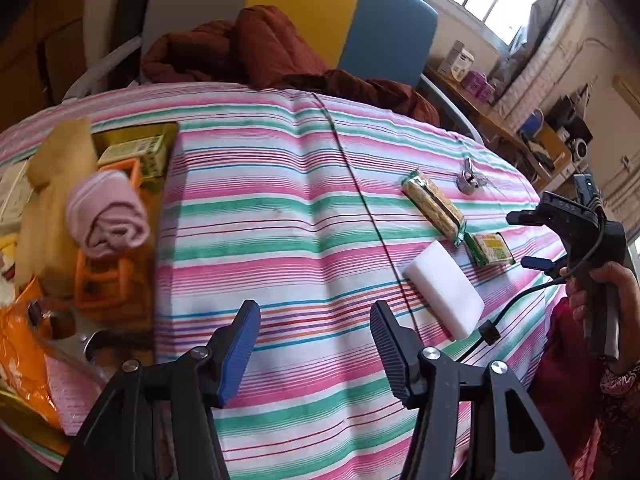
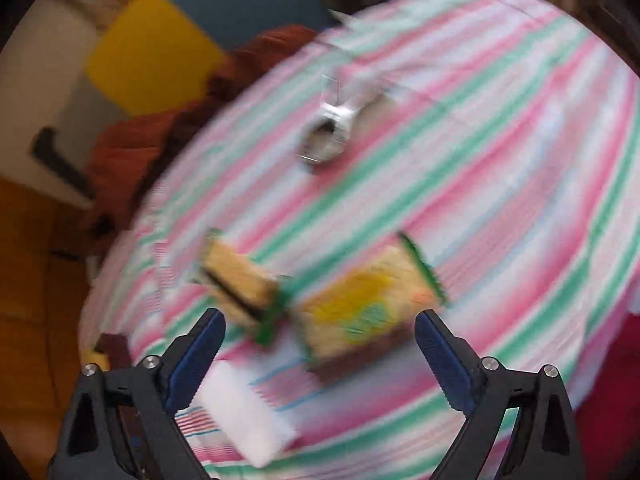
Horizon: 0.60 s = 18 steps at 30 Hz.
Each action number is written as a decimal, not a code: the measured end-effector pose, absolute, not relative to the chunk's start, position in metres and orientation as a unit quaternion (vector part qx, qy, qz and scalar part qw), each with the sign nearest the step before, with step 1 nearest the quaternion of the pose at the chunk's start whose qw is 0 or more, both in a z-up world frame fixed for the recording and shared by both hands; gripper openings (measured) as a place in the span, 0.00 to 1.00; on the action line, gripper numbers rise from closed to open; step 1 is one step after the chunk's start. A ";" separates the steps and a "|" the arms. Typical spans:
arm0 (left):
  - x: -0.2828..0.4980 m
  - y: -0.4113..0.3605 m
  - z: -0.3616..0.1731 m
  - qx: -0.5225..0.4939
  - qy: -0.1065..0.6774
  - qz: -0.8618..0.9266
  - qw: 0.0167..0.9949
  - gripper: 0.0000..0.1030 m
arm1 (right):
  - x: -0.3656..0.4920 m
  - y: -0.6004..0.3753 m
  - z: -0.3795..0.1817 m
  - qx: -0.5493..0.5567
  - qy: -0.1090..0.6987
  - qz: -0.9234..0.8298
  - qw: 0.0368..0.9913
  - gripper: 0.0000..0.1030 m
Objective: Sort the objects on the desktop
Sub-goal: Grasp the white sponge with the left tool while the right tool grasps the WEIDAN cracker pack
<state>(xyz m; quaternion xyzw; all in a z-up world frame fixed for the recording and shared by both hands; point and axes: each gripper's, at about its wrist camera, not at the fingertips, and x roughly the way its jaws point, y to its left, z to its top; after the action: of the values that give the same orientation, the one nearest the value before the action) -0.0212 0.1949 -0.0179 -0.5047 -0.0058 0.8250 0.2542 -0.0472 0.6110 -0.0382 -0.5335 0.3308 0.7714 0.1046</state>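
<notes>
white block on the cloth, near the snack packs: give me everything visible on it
The white block is a plain, matte rectangular slab with softly rounded corners, looking like foam or a sponge eraser, though the material is not certain. It has no print or markings. It lies flat on the striped tablecloth, long axis diagonal, just in front of the long cracker pack and the small green packet, apart from both. A thin dark cord seems to run along its left edge. Neither gripper touches it. The right wrist view shows it blurred.

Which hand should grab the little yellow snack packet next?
Right. The right gripper hangs open just above the small yellow snack packet; the left gripper is open over bare cloth.
</notes>
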 end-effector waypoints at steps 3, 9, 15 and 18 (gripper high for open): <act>-0.019 0.206 -0.017 -0.504 -0.001 0.823 0.262 0.56 | -0.049 0.618 -0.055 -0.545 0.349 0.752 0.122 0.84; -0.015 0.212 -0.018 -0.508 0.006 0.820 0.265 0.56 | -0.086 0.602 -0.072 -0.576 0.305 0.743 0.151 0.73; -0.021 0.217 -0.019 -0.514 0.009 0.815 0.267 0.56 | -0.104 0.572 -0.073 -0.612 0.141 0.769 0.118 0.58; -0.030 0.228 -0.023 -0.529 -0.001 0.805 0.270 0.56 | -0.093 0.580 -0.074 -0.632 0.098 0.761 0.106 0.48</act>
<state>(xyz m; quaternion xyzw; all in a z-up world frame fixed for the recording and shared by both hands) -0.0304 0.2283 -0.0231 -0.5286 -0.0007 0.8048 0.2700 -0.0932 0.5804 -0.0738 -0.6323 0.0979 0.7612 0.1061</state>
